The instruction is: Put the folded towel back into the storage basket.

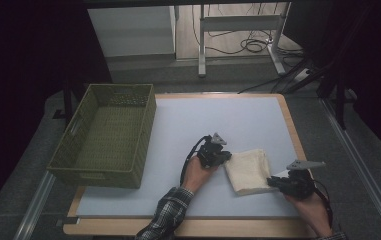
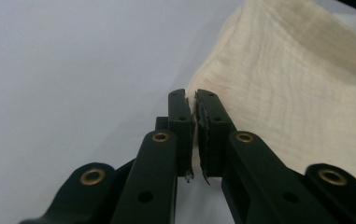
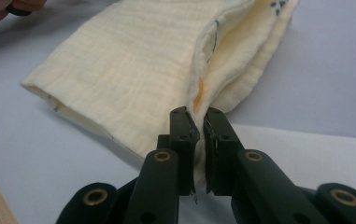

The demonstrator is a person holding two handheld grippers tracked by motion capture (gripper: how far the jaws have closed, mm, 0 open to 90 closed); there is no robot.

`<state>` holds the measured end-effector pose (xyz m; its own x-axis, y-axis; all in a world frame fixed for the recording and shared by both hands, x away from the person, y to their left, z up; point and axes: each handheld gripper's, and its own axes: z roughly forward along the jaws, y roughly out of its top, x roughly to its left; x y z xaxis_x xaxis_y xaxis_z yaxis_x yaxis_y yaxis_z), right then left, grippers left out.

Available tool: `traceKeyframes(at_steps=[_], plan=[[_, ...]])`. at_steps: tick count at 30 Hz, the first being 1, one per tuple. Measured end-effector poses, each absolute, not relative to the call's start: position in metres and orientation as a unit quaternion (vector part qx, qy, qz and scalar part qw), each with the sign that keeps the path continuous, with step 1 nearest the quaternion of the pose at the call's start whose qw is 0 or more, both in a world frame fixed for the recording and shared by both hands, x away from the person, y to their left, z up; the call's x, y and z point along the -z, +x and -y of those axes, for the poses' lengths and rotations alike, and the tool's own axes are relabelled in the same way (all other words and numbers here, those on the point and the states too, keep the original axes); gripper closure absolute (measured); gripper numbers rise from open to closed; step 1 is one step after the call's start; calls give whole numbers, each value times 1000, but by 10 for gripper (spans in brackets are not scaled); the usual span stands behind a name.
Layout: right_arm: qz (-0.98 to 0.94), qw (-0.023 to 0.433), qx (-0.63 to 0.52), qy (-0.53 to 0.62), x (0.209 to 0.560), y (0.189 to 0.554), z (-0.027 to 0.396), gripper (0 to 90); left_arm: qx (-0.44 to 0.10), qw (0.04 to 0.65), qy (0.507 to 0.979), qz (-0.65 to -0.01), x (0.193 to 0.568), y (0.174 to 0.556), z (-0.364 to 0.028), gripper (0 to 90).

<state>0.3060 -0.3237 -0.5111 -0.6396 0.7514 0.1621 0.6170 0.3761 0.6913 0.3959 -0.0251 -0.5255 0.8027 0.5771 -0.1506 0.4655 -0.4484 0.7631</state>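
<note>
Left gripper [image 2: 195, 95]: fingers pinched on the folded cloth's [image 1: 248, 170] left edge.
Right gripper [image 3: 199, 113]: fingers clamped on the cloth's near right corner.
Cloth: cream, folded, lying flat on the surface [image 1: 188, 120], toward its near right corner.
Basket [image 1: 73, 135]: green, woven, at the surface's left edge, well apart from the cloth.

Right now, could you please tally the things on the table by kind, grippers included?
Folded cream cloth: 1
Green woven basket: 1
Black grippers: 2, the left gripper and the right gripper, each shut on an edge of the cloth
Total: 4
</note>
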Motion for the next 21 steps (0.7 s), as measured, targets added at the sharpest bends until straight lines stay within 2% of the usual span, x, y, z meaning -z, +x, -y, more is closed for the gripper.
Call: traceKeyframes(at_steps=[21], plan=[[-827,95,-411,373,483,308,296,829,-107,428,845,-303,489,394,-5,853]])
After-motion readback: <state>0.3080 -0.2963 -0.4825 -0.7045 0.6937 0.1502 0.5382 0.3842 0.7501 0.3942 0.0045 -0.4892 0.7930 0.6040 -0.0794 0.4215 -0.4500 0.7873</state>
